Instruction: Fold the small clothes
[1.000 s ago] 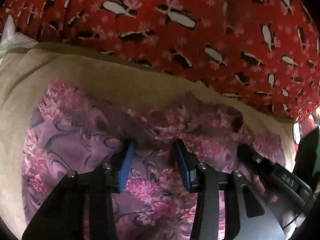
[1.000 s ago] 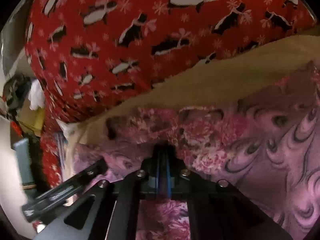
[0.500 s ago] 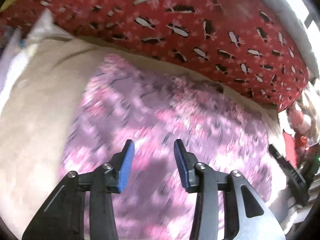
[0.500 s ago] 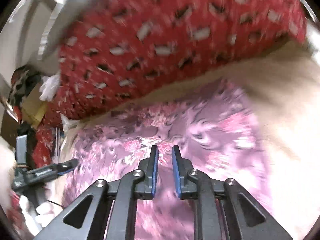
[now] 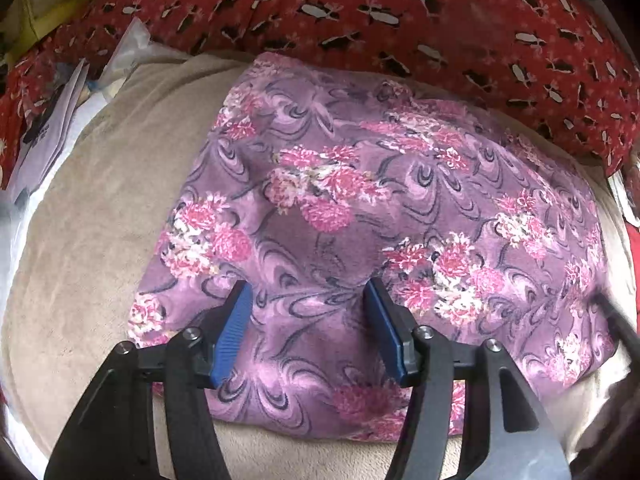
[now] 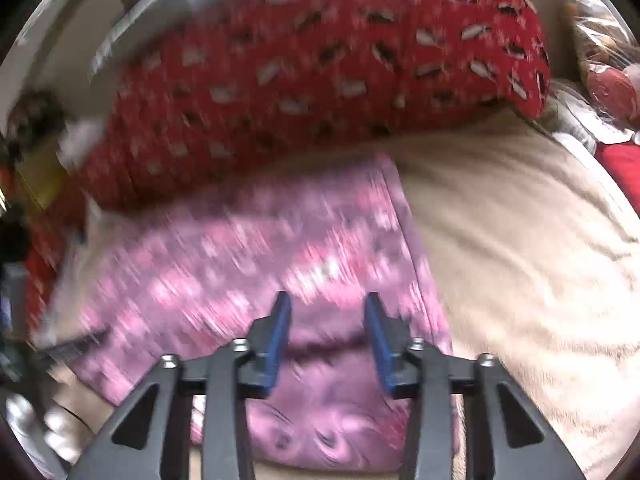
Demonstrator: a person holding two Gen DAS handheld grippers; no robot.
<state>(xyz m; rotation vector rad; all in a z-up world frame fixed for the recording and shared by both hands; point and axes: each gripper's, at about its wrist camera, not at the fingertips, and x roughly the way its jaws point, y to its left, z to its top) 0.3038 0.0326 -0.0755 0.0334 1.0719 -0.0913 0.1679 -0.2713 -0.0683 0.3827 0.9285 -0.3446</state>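
Both claws released, left gripper [image 5: 307, 334] and right gripper [image 6: 326, 340], jaws just been opening, nothing clamped between. Purple floral garment [image 5: 380, 220] folded flat on beige cushion [image 5: 80, 260], just below red pillow [image 5: 400, 12]. Before next fold: smooth creases, square edges.

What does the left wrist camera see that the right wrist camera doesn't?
Only the left wrist view shows white papers at the left edge, plus the left tongs, open. Only the right wrist view shows a shiny plastic bag at top right, plus the right tongs, open. Both show the purple flowery cloth on the beige blanket and the red pillow.
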